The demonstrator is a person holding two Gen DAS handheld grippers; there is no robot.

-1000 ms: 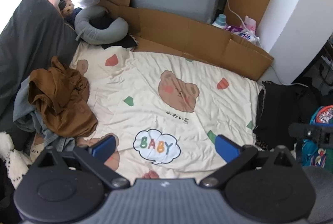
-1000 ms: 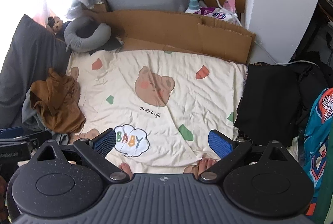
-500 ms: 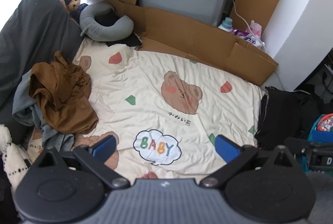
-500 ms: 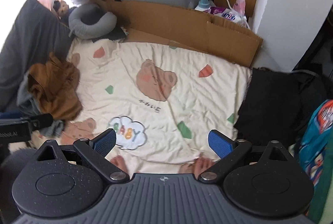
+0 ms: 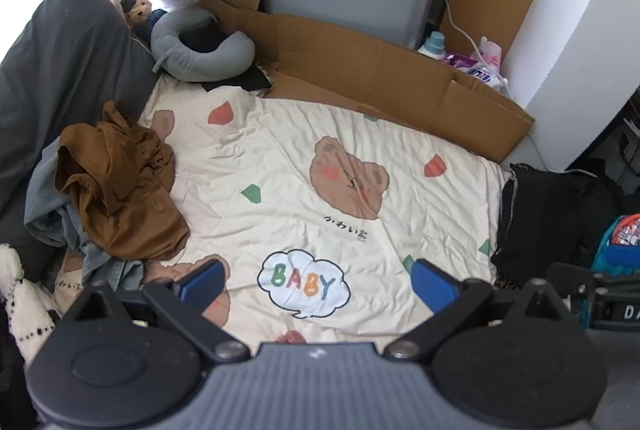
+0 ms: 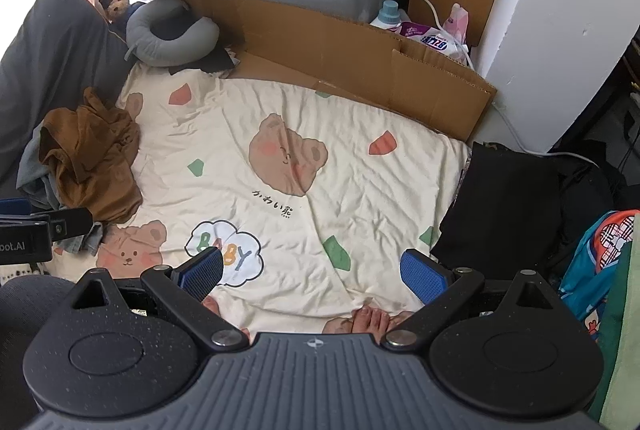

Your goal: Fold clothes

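A crumpled brown garment [image 5: 116, 186] [image 6: 88, 162] lies on grey and denim clothes at the left edge of a cream bear-print sheet [image 5: 304, 158] [image 6: 328, 174]. A folded black garment [image 5: 548, 214] [image 6: 504, 206] rests at the sheet's right edge. My left gripper [image 5: 316, 280] hangs open above the sheet's near part, over the "BABY" cloud print, holding nothing. My right gripper [image 6: 312, 270] is open too, above the near edge of the sheet, empty. Both are well apart from the clothes.
Flattened cardboard [image 5: 384, 86] lines the far side, with a grey neck pillow [image 5: 200, 50], a dark pillow [image 5: 52, 78] at left and a colourful bag [image 6: 596, 262] at right. A person's bare toes [image 6: 372, 322] show at the sheet's near edge.
Both grippers have drifted so the views shift slightly: the scene slides down and right in each. Both stay open; no garment has moved.
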